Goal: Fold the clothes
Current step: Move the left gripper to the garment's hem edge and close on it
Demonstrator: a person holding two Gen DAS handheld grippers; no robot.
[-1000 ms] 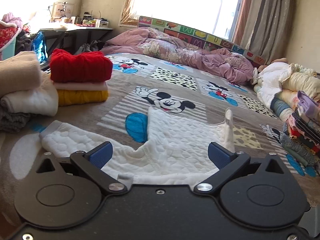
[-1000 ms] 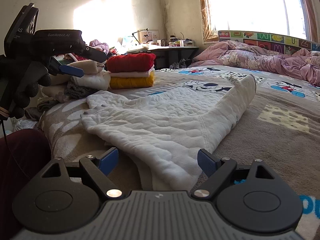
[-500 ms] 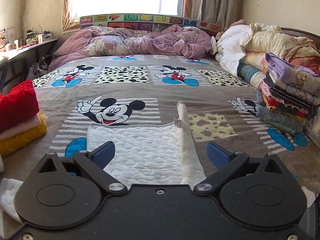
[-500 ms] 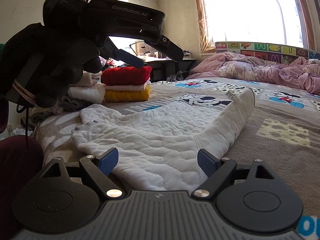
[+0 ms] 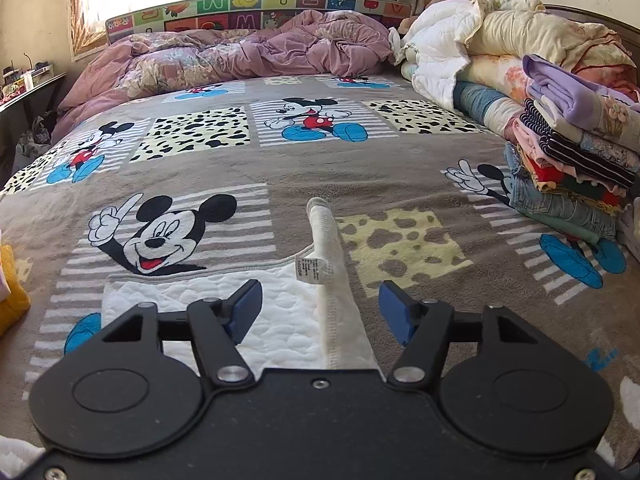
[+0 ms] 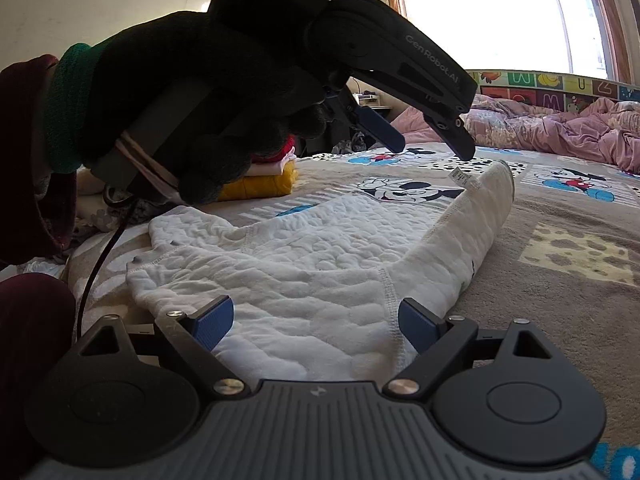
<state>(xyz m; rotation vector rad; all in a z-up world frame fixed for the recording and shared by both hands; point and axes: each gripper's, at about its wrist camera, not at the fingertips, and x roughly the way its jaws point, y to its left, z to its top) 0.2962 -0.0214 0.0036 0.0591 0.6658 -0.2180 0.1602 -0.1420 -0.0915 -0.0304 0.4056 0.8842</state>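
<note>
A white quilted garment (image 6: pixel 320 256) lies flat on the Mickey Mouse blanket (image 5: pixel 360 168), one part stretching away with a small label (image 5: pixel 310 268) near its seam. My left gripper (image 5: pixel 320 310) is open and hovers above the garment's far part; in the right wrist view (image 6: pixel 428 136) it hangs over the label end, held by a black-gloved hand. My right gripper (image 6: pixel 316 320) is open and low over the garment's near edge, its blue pads (image 6: pixel 214 322) on either side of the cloth.
A pile of folded clothes (image 5: pixel 568 152) and rolled quilts (image 5: pixel 500 44) line the right side of the bed. A crumpled purple duvet (image 5: pixel 260 48) lies at the headboard. Folded red, cream and yellow items (image 6: pixel 272 180) are stacked at the left.
My left gripper has swung right and forward over the garment, toward its far label end, and now fills the upper left of the right wrist view. My right gripper has edged closer to the near edge.
</note>
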